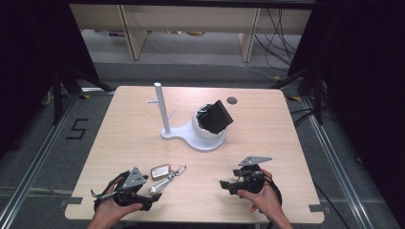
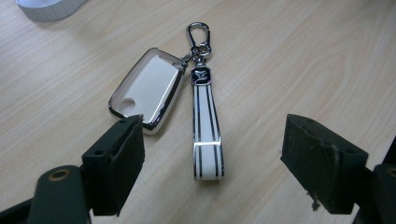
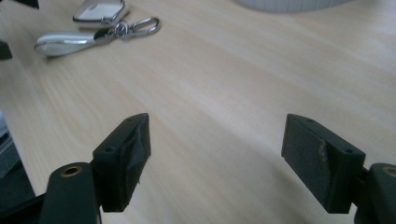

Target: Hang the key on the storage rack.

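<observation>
Nearest the person, the left gripper (image 1: 152,194) sits low at the front left of the worktop (image 1: 267,129), its jaws spread wide and holding nothing. In the left gripper view the white strap (image 2: 206,128) of the key set lies flat between those jaws, touching neither, with the left jaw just overlapping the corner of the key fob (image 2: 147,88). The fob, in a white case with a chrome rim, lies just beside the strap, and both join at a ring with a clip (image 2: 199,32) pointing away from the gripper. So the key set rests on the worktop at the front left, right in front of the left gripper.

The right gripper (image 1: 225,184) is at the front right, well apart from the keys, jaws also wide with bare wood between them.

Farther back, near the middle, stands a white stand (image 1: 195,137): a flat base with an upright post (image 1: 161,108) bearing small pegs, and a round bowl-like part with a black wallet (image 1: 216,116) leaning in it.

By my reading the work has barely begun. The left gripper looks lined up to close on the strap, but no grasp has been made. Likely left to do: pinch the strap, lift the keys, and carry them to the stand, perhaps to hang on a peg.
</observation>
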`<state>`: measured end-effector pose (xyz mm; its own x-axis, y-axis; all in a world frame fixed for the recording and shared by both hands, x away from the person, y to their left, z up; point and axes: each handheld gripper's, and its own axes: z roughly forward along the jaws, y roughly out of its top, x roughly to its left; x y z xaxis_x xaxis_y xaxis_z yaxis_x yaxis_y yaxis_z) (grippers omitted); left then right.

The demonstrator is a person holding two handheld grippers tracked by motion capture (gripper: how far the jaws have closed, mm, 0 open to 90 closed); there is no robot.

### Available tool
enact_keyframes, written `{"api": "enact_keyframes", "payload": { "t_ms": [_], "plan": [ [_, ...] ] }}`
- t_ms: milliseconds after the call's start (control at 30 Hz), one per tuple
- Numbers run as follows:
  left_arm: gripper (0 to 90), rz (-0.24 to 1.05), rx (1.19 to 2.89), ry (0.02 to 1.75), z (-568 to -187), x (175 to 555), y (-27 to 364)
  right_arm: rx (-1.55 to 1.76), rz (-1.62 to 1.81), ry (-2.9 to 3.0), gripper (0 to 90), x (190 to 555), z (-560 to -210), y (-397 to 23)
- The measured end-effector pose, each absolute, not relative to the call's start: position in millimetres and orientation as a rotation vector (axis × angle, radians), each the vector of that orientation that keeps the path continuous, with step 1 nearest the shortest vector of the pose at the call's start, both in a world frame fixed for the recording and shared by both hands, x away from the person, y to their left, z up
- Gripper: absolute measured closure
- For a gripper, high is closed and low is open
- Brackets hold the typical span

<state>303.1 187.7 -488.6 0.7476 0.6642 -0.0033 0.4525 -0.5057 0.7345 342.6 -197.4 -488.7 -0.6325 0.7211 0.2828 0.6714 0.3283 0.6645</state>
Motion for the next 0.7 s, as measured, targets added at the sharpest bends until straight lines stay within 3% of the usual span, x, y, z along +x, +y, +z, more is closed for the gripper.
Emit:
{"api": "enact_keyframes", "payload": {
  "t_ms": [500, 700],
  "plan": [
    [20.7, 0.344, 2.227, 0.786, -482, 323, 171, 1.32, 1.168, 2.548, 24.0, 327, -490, -207],
    [23.0, 0.332, 2.322, 0.752, -478, 342, 153, 1.293, 1.184, 2.561, 24.2, 327, -489, -206]
  ]
}}
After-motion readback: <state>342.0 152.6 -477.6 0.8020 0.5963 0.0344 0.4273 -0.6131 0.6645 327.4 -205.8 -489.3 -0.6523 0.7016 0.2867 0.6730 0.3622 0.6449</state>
